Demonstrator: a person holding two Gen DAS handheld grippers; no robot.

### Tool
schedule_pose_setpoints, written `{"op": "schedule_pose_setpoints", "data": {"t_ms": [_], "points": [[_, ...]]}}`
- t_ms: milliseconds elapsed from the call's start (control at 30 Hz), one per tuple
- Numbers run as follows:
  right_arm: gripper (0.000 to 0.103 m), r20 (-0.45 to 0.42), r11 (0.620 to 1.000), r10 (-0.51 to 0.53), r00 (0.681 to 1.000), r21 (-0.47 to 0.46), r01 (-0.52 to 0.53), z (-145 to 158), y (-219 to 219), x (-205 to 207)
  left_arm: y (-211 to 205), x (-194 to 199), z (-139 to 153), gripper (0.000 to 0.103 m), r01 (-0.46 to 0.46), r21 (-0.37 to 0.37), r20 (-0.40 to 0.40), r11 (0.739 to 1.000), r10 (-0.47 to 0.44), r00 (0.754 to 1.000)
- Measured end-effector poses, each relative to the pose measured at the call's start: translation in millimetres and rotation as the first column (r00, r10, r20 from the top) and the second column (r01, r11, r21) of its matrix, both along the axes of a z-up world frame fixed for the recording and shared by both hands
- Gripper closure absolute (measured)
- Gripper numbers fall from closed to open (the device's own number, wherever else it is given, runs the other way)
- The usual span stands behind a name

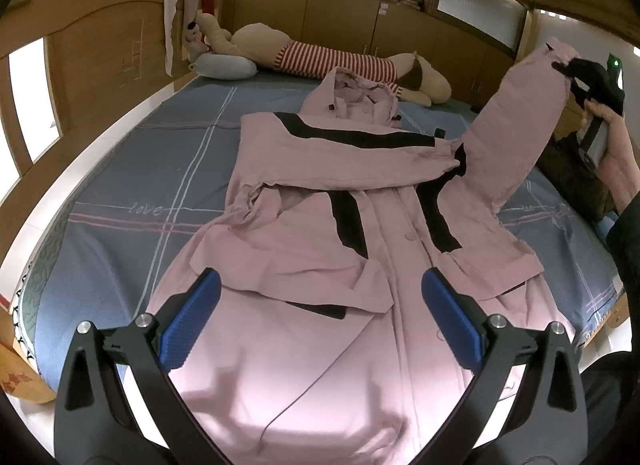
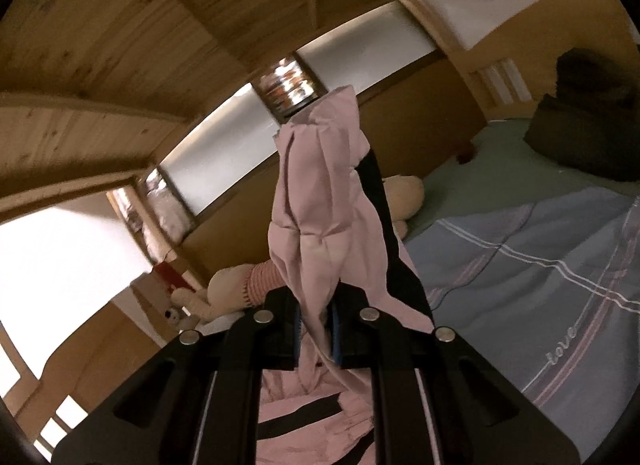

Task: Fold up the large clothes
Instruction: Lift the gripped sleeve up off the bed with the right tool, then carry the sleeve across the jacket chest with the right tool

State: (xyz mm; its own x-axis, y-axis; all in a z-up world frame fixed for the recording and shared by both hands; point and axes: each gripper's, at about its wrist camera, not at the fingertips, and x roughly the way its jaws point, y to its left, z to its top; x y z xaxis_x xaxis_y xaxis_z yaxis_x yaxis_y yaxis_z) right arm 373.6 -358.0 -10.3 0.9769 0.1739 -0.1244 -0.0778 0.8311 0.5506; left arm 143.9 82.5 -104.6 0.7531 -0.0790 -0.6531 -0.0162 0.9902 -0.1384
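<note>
The pink coat lies face up along the bed, hood toward the striped plush toy at the far side, hem nearest the left wrist camera; one sleeve is already laid across the chest, its black band running from shoulder to shoulder. The other sleeve is raised clear of the bed; the right tool is closed tightly on its cuff end, with pink fabric bunched and standing up between the pads. The left tool hovers over the lower body of the coat with its blue pads spread wide and nothing between them.

Step in hand, as judged: fold the raised sleeve inward over the front panel.

- Carry the cuff across toward the button placket in a low arc; a high lift is likely to drag the shoulder seam and disturb the sleeve already folded.
- Keep the sleeve flat, not twisted; the bunching at the pads suggests the cuff may land rolled, so lower it and draw it straight before release.
- Use the left tool to pin the coat body near the side seam while the sleeve travels; this should stop the whole garment sliding on the sheet.
- Aim the fold line along the shoulder edge, so that both sides give a straight-sided rectangle.
- Release only when the cuff rests on the coat; smooth toward the hem afterward.
</note>
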Motion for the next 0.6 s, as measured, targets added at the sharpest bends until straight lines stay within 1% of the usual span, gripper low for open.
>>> {"op": "schedule_pose_setpoints", "data": {"t_ms": [267,467,600], "points": [[0.091,-0.003,0.991,0.099,0.995,-0.087,-0.099,6,64,4,-2,1,-1,0.002,0.001,0.010,-0.001,1.000,-0.001,1.000],[0.091,-0.026,0.973,0.164,0.986,-0.161,-0.166,-3,118,6,-1,0,-3,0.002,0.001,0.009,-0.005,1.000,0.000,1.000],[0.091,-0.052,0.950,0.203,0.978,-0.230,-0.209,-14,160,10,1,-1,-5,0.002,0.003,0.011,-0.010,1.000,-0.003,1.000]]}}
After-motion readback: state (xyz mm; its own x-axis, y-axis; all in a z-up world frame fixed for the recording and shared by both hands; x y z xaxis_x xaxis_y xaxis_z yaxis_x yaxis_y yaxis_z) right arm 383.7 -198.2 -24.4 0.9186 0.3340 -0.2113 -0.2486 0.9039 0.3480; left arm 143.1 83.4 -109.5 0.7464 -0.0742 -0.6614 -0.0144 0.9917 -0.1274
